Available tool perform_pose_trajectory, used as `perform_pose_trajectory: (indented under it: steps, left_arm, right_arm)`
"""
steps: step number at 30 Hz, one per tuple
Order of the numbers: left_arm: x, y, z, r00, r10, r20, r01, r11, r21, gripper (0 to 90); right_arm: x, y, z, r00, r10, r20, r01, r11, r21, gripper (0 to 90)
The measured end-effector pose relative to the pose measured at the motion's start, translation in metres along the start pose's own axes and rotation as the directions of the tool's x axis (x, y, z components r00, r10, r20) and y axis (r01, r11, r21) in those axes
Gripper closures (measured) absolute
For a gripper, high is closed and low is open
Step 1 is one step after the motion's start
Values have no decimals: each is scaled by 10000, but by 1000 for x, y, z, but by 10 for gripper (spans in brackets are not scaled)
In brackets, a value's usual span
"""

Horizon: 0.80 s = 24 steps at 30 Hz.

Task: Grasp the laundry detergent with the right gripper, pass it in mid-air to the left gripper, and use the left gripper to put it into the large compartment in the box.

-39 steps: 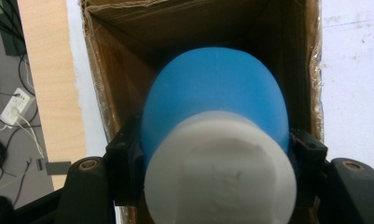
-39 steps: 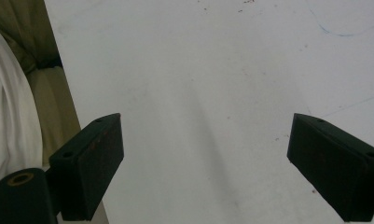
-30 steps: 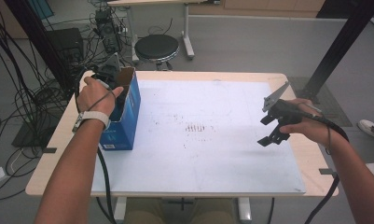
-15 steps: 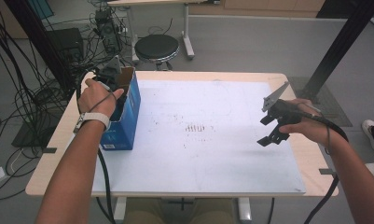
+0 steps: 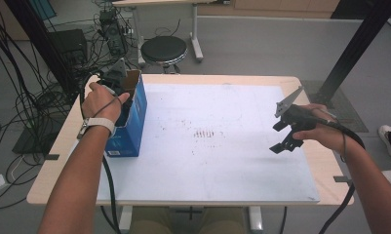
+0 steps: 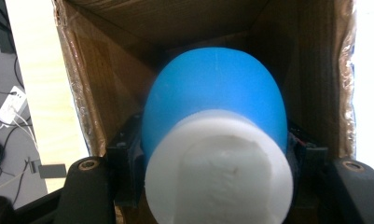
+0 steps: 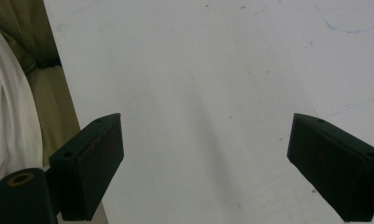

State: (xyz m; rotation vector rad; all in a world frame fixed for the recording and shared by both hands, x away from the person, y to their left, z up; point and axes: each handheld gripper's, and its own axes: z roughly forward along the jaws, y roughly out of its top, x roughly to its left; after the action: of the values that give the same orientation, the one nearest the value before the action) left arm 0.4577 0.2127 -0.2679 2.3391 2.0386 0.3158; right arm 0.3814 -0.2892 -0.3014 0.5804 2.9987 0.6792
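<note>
A blue cardboard box [image 5: 130, 127] stands open-topped at the table's left edge. My left gripper [image 6: 216, 163] reaches down into it, shut on a rounded blue object with a thick white end [image 6: 215, 107]; its brown inner walls [image 6: 105, 93] surround the object. In the high view the left hand and the gripper's grey plate [image 5: 117, 73] sit over the box opening, with the jaws hidden inside. My right gripper [image 5: 282, 140] hovers over the right side of the white mat [image 5: 207, 165], open with nothing between its jaws [image 7: 217, 163].
The white mat covers most of the wooden table [image 5: 61, 146]. A black stool [image 5: 164, 48] stands behind the table's far edge. Cables and equipment [image 5: 47, 87] crowd the floor at the left. A dark post [image 5: 354, 48] rises at the back right.
</note>
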Motion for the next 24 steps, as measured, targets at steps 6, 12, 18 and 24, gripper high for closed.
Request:
perform_pose_trajectory:
  steps: [6,12,18,24]
  left_arm:
    - [0,0,0,10000,1,-1,-1,10000,-23,370]
    - [1,0,0,10000,-22,24,22,10000,80,370]
    - [1,0,0,10000,-45,26,45,10000,68,370]
    - [2,0,1,9999,-106,53,106,9999,-11,370]
  right_arm:
    - [1,-1,-1,10000,16,8,-16,10000,-32,109]
    - [1,-2,-1,10000,14,17,-14,10000,-14,109]
    - [1,-1,-1,10000,-1,20,1,10000,-17,109]
    - [0,-2,-1,10000,24,16,-23,10000,-10,109]
